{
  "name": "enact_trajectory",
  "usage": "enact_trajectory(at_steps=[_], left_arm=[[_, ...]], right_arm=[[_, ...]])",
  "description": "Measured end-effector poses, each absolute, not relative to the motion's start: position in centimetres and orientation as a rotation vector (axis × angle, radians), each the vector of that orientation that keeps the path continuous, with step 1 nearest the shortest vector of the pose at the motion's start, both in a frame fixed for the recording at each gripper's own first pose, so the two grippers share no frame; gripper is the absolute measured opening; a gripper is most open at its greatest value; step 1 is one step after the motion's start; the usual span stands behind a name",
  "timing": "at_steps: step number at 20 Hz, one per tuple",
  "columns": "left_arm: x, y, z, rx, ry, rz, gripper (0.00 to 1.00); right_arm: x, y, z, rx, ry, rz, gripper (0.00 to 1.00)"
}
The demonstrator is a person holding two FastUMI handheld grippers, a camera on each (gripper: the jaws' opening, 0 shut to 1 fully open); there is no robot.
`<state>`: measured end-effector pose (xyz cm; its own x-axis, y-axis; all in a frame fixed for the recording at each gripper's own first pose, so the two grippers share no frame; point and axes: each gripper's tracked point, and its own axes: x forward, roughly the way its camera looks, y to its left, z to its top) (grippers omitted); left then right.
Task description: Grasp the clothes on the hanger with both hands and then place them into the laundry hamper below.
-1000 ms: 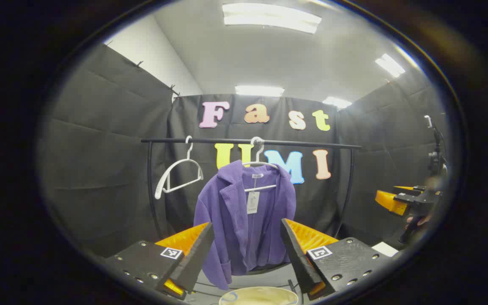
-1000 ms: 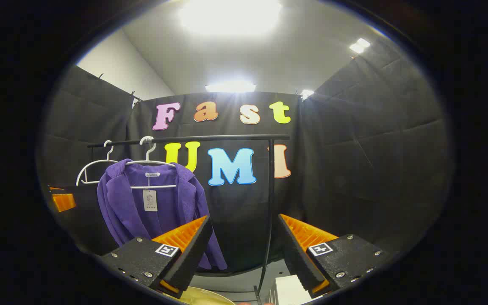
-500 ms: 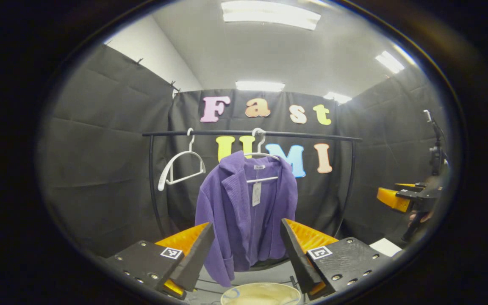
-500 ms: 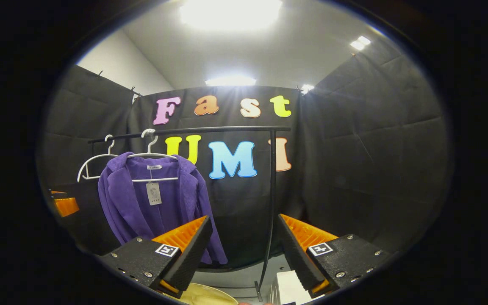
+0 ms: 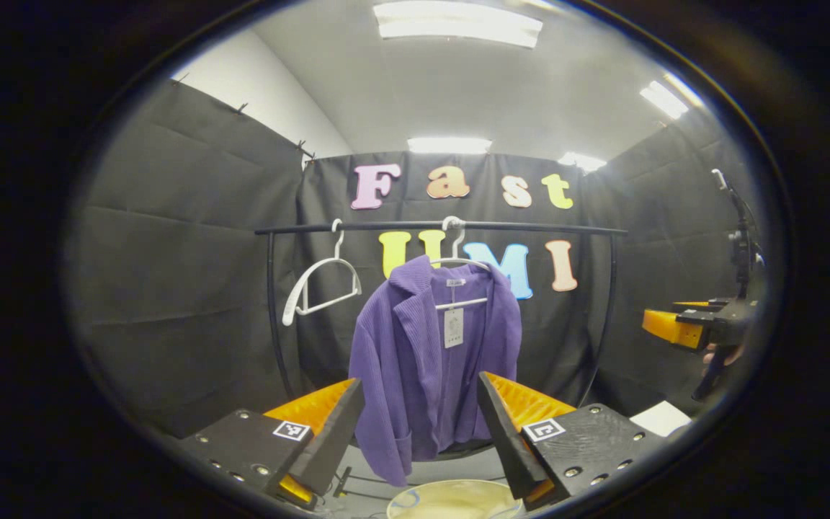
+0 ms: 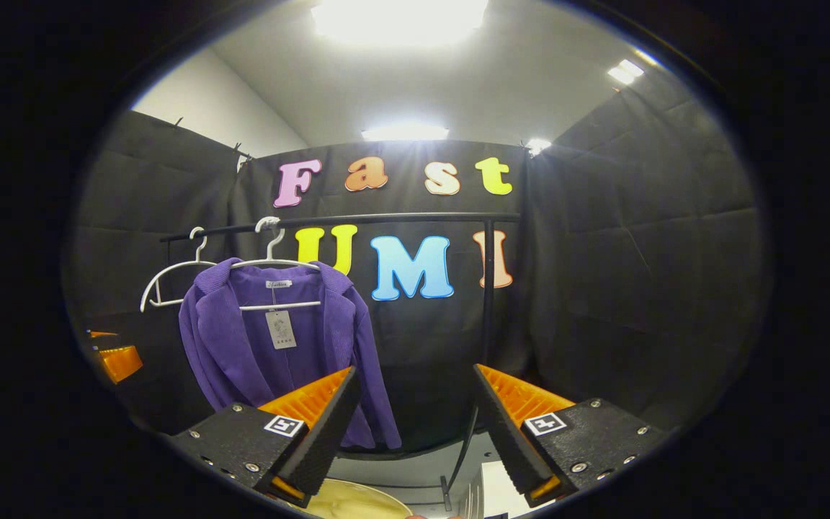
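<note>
The purple jacket point(image 5: 429, 360) is showing a ribbed, matt cloth with a paper tag point(image 5: 453, 328) hanging at its collar. The white hangers point(image 5: 320, 285) are looking like smooth plastic. The black rail point(image 5: 444, 226) is gleaming faintly like painted metal. Near the bottom, the hamper point(image 5: 451, 499) rim is looking smooth and pale.

This is a staged recording booth rather than a lived-in home: black cloth walls point(image 5: 192, 238) close it in on three sides ahead of the tongs, under a white ceiling with strip lights point(image 5: 458, 21). A bare black garment rail point(image 5: 444, 227) stands against the back cloth, carrying white hangers point(image 5: 318, 288) and a tagged purple jacket point(image 5: 422, 360).
</note>
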<state>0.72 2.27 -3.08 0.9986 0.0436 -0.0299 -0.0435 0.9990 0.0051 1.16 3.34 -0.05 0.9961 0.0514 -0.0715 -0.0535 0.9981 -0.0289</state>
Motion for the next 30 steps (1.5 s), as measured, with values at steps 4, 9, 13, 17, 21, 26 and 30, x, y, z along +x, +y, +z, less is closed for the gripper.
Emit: enact_trajectory(at_steps=[4,9,13,17,21,26,30], left_arm=[[1.7,1.3,-4.2,-0.019,0.052,0.029,0.91],[4.7,1.1,-3.9,-0.018,0.048,0.075,0.92],[7.9,1.6,-3.0,-0.056,0.04,0.167,0.92],[11.5,1.2,-1.4,-0.131,0.008,0.241,0.93],[14.8,1.3,-1.0,-0.183,-0.017,0.343,0.92],[19.7,1.6,-2.3,-0.124,0.002,0.472,0.92],[22.6,1.7,-3.8,-0.109,0.027,0.563,0.89]], right_arm=[[2.6,4.3,1.0,-0.014,0.056,0.083,0.95],[5.6,6.3,1.1,-0.018,0.054,0.158,0.96],[9.8,9.8,1.2,0.034,0.067,0.278,0.95],[14.8,13.2,1.7,0.06,0.065,0.403,0.95],[18.9,15.9,1.7,0.056,0.055,0.501,0.95],[24.6,17.6,0.6,0.092,0.061,0.559,0.95],[27.5,19.0,-0.5,0.158,0.085,0.59,0.95]])
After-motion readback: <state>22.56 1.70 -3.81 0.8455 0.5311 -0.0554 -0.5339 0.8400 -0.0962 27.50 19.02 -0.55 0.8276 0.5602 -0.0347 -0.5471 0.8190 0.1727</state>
